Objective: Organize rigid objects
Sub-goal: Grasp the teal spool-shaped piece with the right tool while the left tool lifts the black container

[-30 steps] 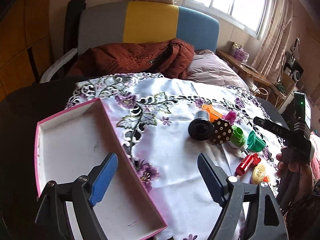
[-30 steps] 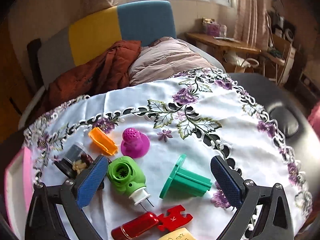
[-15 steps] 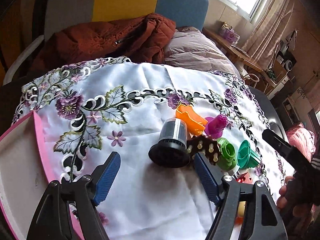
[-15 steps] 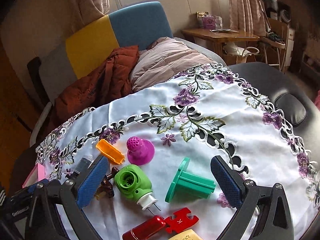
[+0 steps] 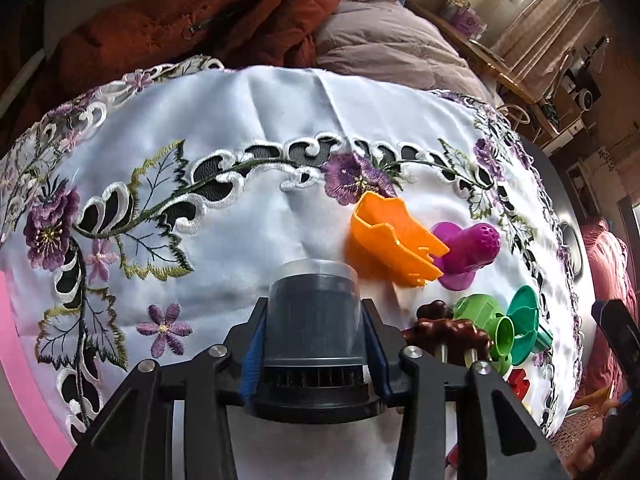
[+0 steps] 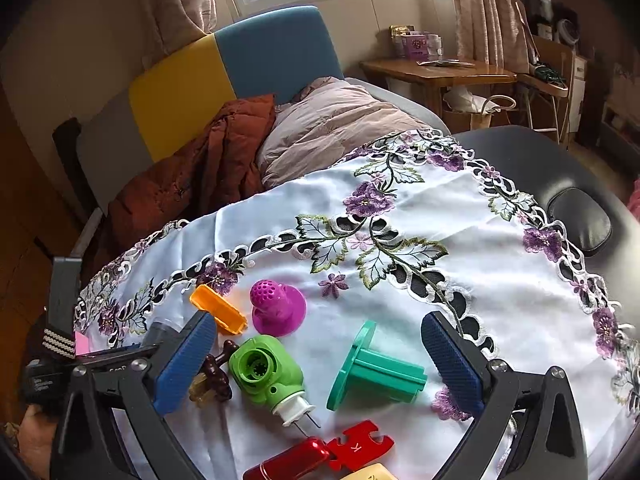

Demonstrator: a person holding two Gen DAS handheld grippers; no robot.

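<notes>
A dark jar [image 5: 312,292] with a clear top and a black ribbed base lies on the embroidered white cloth [image 5: 248,120]. My left gripper [image 5: 313,314] points steeply down over it, its jaws closing with the jar between them and the blue pads [image 5: 251,344] against its sides. To its right lie an orange piece [image 5: 394,240], a magenta knob [image 5: 468,248] and a brown studded piece [image 5: 444,332]. My right gripper [image 6: 316,322] hovers open above a green plug [image 6: 266,372] and a teal spool [image 6: 376,368], holding nothing.
A pink-rimmed box [image 5: 16,360] shows at the left edge. A red piece [image 6: 320,456] lies at the near edge. Beyond the table are a rust jacket [image 6: 192,184], a pale quilt [image 6: 332,128] and a colour-block headboard [image 6: 224,68]. Bare black tabletop [image 6: 540,160] lies to the right.
My left gripper has swung right from over the pink box, dropped down to the dark jar and drawn its jaws in around it. The right gripper has stayed nearly still.
</notes>
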